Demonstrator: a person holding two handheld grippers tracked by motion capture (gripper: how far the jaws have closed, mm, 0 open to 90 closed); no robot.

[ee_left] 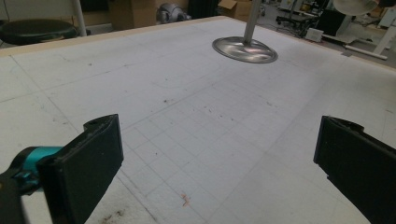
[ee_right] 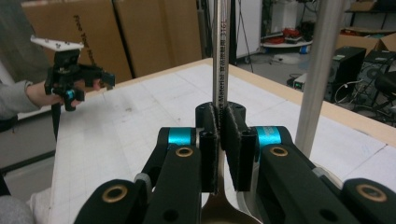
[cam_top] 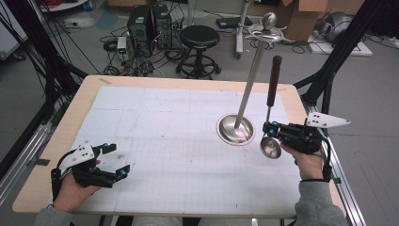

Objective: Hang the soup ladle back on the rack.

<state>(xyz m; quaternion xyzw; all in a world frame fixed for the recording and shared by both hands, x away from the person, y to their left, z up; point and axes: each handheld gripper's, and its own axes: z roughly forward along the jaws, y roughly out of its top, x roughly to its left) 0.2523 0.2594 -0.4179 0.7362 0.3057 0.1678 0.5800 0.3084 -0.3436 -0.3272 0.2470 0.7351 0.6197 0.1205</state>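
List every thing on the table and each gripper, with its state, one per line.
Ladle: held upright by its metal shaft, bowl down, dark handle up.
Stand: upright on the table, round base flat, nothing on its hooks.
Right gripper: shut on the ladle.
Left gripper: open, holding nothing, low over the table.

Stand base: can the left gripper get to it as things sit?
Probably yes. The left gripper is open and holds nothing, and bare mat lies between it and the stand base. The right gripper with its ladle sits close beside the base, so approach from the left.
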